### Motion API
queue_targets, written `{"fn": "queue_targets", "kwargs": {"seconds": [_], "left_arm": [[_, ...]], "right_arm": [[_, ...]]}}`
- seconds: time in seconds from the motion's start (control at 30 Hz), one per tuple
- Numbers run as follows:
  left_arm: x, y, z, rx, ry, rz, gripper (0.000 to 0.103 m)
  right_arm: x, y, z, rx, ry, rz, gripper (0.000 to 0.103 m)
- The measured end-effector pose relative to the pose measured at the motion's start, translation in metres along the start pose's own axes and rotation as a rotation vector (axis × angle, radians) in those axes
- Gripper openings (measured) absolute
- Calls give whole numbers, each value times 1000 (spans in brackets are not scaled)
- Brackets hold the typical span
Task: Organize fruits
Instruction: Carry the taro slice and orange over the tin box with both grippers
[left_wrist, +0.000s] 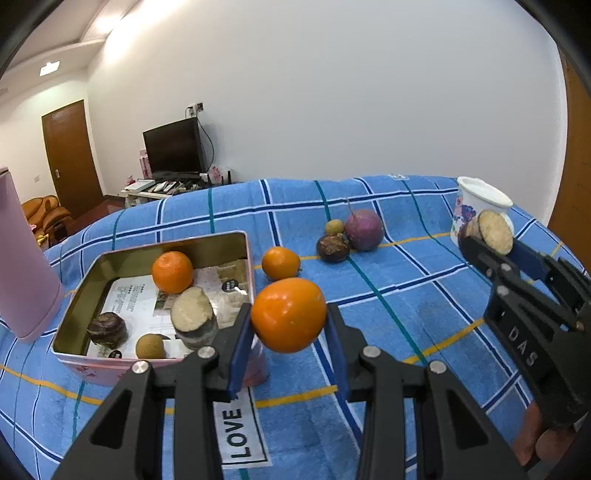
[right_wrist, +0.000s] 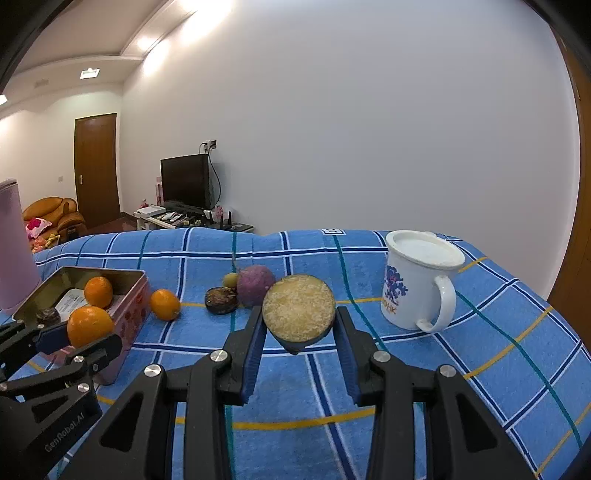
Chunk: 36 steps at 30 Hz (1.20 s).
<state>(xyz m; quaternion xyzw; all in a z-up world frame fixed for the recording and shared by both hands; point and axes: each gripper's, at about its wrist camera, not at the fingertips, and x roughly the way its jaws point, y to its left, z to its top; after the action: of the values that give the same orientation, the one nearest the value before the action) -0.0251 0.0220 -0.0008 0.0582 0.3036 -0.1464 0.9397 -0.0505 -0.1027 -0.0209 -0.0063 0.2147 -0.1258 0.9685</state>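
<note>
We carry two fruits toward the open pink metal tin (left_wrist: 251, 254).
Left tongs (left_wrist: 289, 325) clamp a round orange (left_wrist: 289, 314), right tongs (right_wrist: 299, 326) clamp a cut dark-skinned fruit half (right_wrist: 299, 308); next, lower both inside and release.

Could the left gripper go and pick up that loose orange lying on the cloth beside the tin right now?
Probably not yet. The left gripper is already shut on an orange, so its jaws are full. The way to the loose orange beside the tin looks free otherwise.
</note>
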Motion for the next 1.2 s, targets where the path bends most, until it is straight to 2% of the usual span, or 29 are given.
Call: {"fn": "queue_targets", "kwargs": {"seconds": [0.2, 0.53, 0.93, 1.2], "left_arm": [[-12, 20, 6, -16, -44, 14, 40], [-14, 78, 12, -54, -98, 125, 40], [-4, 149, 12, -143, -83, 215, 40], [0, 167, 10, -160, -69, 272, 40]], "right_arm": [[-8, 20, -1, -27, -7, 17, 39], [-18, 72, 8, -64, -33, 96, 39], [-10, 147, 20, -94, -44, 203, 39], [7, 179, 22, -87, -8, 254, 39]]}}
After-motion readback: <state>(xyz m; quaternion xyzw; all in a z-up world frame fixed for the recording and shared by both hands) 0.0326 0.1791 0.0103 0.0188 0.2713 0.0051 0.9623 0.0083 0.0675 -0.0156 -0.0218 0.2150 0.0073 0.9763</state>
